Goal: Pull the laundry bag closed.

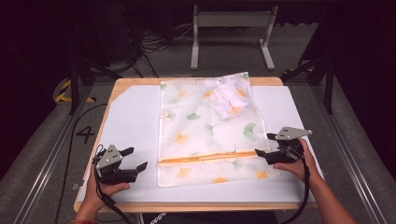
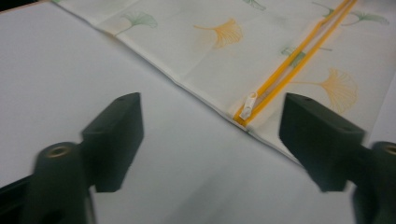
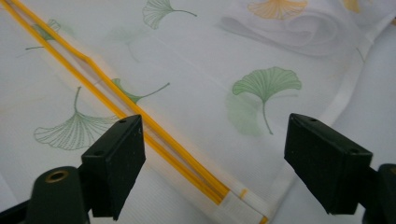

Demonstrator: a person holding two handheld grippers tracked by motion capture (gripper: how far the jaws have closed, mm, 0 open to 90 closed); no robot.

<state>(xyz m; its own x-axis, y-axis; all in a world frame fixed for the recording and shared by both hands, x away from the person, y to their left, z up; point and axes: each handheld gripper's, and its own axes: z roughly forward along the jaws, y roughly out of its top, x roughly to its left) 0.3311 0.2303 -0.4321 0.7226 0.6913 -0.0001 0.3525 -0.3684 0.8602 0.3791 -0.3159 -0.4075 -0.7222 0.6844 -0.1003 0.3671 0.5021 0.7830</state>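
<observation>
Mesh bag lies flat at mid-table, orange zipper across its near end. Left gripper, jaws wide and empty, sits near the zipper pull; right gripper, jaws wide, hovers over the zipper's other end.

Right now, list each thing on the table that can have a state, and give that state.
Mesh laundry bag: lying flat, a bundled white cloth inside its far end.
Orange zipper: open; white pull at the bag's left edge.
Left hand-held gripper: open, holding nothing, beside the bag.
Right hand-held gripper: open, over the zipper's right end.
</observation>
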